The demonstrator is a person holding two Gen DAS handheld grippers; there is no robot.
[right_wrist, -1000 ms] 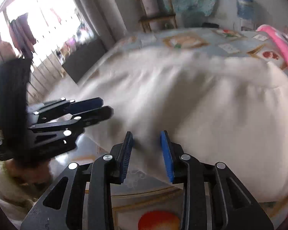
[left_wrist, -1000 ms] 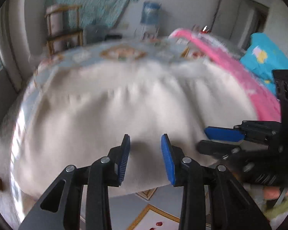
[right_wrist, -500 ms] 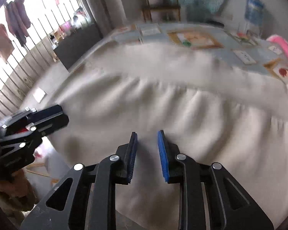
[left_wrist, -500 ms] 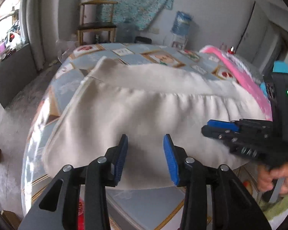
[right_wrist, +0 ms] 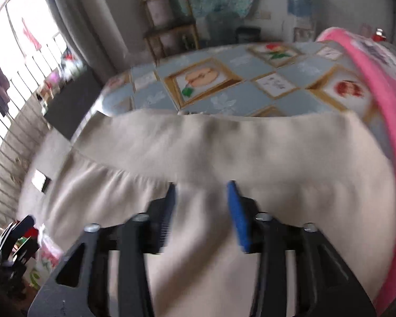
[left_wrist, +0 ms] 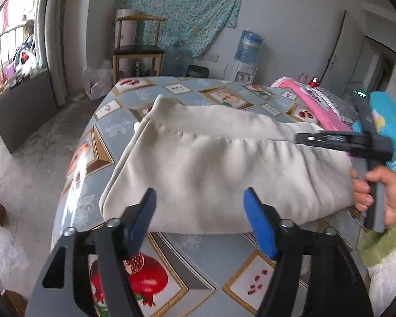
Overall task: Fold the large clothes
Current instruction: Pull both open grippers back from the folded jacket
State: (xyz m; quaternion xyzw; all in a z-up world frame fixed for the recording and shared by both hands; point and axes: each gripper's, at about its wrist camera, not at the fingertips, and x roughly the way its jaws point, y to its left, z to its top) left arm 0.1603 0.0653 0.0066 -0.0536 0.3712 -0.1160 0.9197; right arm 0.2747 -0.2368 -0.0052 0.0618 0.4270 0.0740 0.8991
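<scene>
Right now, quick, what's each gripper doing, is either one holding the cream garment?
Left gripper: jaws opening, nothing between them; the cream garment lies beyond on the table.
Right gripper: jaws opening over the garment, not gripping it.

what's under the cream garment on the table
The cream garment lies folded on a fruit-patterned tablecloth, which shows around its edges. Whatever lies beneath its middle is covered. A pink cloth lies beside it.
</scene>
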